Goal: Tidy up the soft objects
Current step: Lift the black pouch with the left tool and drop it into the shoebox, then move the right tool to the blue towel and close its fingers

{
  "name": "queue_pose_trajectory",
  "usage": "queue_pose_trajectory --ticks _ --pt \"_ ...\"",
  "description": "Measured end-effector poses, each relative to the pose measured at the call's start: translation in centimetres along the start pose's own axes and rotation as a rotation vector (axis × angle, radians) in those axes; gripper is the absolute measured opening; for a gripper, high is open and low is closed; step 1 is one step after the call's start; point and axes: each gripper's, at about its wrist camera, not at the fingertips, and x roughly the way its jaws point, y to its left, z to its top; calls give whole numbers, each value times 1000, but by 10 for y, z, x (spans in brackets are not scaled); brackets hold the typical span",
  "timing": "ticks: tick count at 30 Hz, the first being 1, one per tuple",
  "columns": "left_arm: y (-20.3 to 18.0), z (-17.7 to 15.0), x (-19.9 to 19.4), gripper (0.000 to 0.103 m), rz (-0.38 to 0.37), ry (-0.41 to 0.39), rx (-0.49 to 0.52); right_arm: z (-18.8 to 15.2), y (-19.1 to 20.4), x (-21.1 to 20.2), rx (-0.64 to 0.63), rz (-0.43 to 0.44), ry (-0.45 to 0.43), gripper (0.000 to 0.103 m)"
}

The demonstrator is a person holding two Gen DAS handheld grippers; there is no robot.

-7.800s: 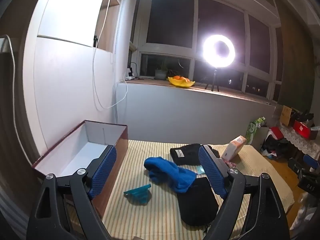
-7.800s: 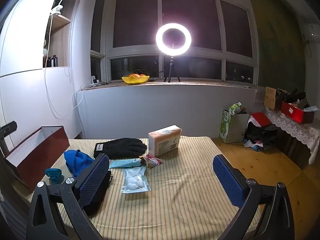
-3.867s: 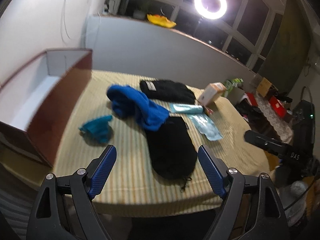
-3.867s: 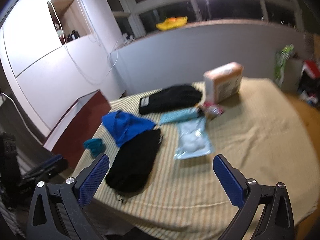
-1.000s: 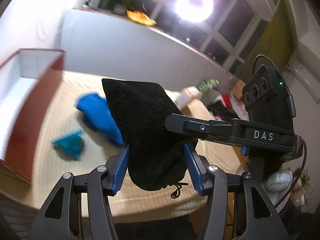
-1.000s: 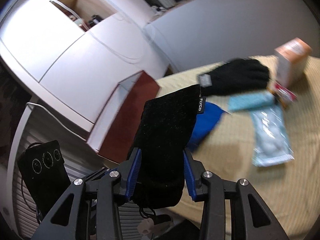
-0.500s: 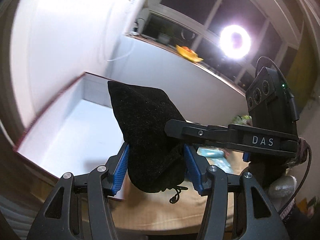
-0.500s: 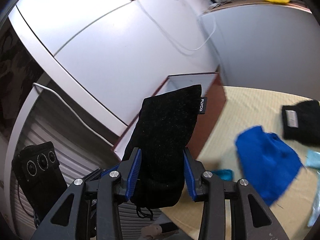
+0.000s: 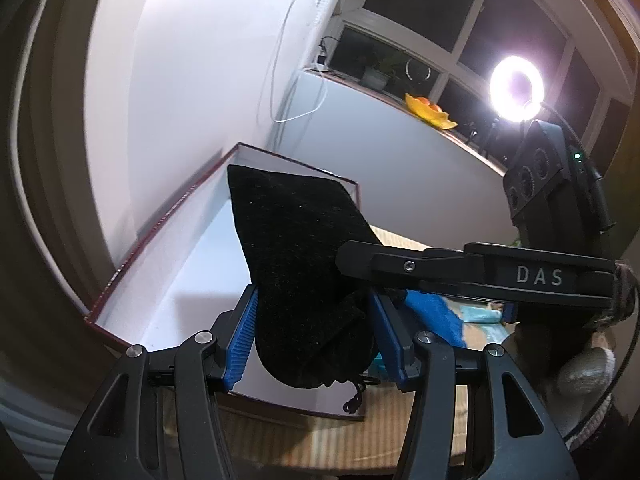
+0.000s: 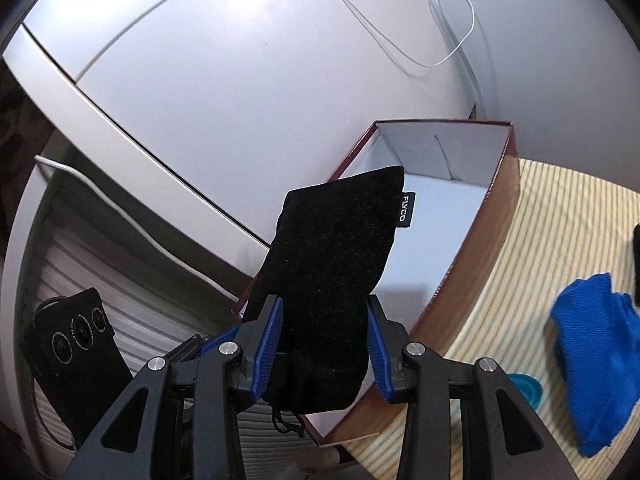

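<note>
1. I'm holding over the red-walled box [image 10: 476,240], white inside, sitting on the striped table [image 10: 560,216].
2. Both tools are sharing the black pouch [image 9: 304,272], suspended above the box.
3. My left gripper [image 9: 312,332] is clamping its drawstring end.
4. My right gripper [image 10: 324,344] is pinching it likewise.

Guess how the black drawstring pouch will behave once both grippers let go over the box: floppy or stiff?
Probably semi-floppy: the black pouch bunches between the left gripper pads, yet its free end stands up unsupported. Likely light and empty, since it looks flat. The fuzzy cloth seems unlikely to slip; it should drop limp into the box.
</note>
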Motion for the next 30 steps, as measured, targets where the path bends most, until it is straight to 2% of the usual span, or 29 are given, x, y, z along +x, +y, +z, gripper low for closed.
queue_pose_trajectory --ticks 5,11,13,19,26,30 --pt "4 0 11 53 53 -4 -5 -2 4 4 -29 -33 -5 41" --pt "8 -6 7 53 75 -7 -8 -6 2 1 -33 -74 -24 54" --pt "8 -6 4 53 70 -14 -14 -9 2 -6 -39 -73 -34 55" --pt "3 -7 -7 53 20 -47 -39 -15 -2 -37 -68 -89 -79 55" --pt "-21 -13 -9 54 -67 -52 -20 -27 -24 -87 -80 -160 -133 55" --pt "-45 -15 -2 54 -105 -36 17 -39 -44 -119 -87 -245 -188 55"
